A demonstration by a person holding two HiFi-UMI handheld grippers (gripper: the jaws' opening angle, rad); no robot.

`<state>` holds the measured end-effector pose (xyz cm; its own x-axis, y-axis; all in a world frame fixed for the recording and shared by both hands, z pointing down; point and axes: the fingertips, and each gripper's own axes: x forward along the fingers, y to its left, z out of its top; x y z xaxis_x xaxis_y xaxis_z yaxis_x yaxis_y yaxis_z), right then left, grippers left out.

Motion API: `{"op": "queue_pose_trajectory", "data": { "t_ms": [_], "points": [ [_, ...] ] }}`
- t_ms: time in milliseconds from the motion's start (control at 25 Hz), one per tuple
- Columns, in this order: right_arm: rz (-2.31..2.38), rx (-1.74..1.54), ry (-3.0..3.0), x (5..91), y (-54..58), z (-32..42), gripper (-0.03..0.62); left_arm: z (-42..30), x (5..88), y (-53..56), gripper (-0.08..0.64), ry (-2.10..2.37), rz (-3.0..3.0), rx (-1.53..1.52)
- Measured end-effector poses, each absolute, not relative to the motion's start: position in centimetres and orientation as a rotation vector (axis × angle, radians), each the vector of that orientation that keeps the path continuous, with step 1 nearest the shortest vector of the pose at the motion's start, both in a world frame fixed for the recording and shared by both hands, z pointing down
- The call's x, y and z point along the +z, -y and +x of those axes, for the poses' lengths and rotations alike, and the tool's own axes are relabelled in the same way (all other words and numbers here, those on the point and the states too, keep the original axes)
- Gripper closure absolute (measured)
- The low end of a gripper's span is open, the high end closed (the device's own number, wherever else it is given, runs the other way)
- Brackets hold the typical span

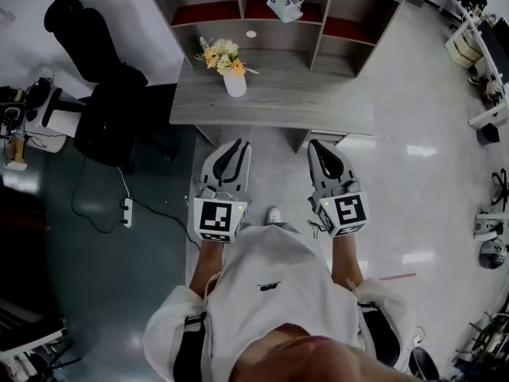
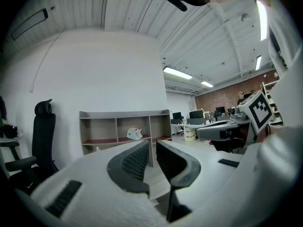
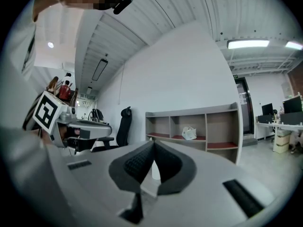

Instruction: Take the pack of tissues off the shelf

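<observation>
- The left gripper (image 1: 235,151) is held close in front of the person's body, short of the table (image 1: 334,106). In the left gripper view its jaws stand a narrow slot apart, and nothing sits between them.
- The right gripper (image 1: 326,151) is level with it on the other side. In the right gripper view its tips meet at a point, closed on nothing.
- Both grippers are on the near side of the table edge and touch nothing.
- On the table, left of centre, stands a white vase of flowers (image 1: 233,78), between the left gripper and the shelf.
- The shelf (image 1: 318,34) lines the far edge of the table.
- The pack of tissues (image 1: 284,4) lies tilted in its middle compartment, well apart from both grippers and untouched.
- By my reading the task is at its very start: the reach, the grasp and the lift out are all left to do.
- Whichever gripper goes in will need its jaws opened wider than they are now.
</observation>
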<state>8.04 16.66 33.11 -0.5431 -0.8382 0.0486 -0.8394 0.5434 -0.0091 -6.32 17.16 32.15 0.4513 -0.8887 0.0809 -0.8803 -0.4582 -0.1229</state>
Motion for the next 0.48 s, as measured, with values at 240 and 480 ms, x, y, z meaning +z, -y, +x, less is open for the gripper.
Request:
{"op": "queue_pose_trajectory", "data": {
  "t_ms": [240,480],
  "points": [
    [1.474,0.059,2.739,33.4,-15.0,8.2,0.568,-5.7,32.2,-15.4,0.501,-1.602,-2.615,-0.204],
    [1.464,0.045,2.737,33.6,-12.9,8.0,0.568,-5.8,32.3,-13.0,0.502,-1.596,-2.612,-0.190]
  ]
}}
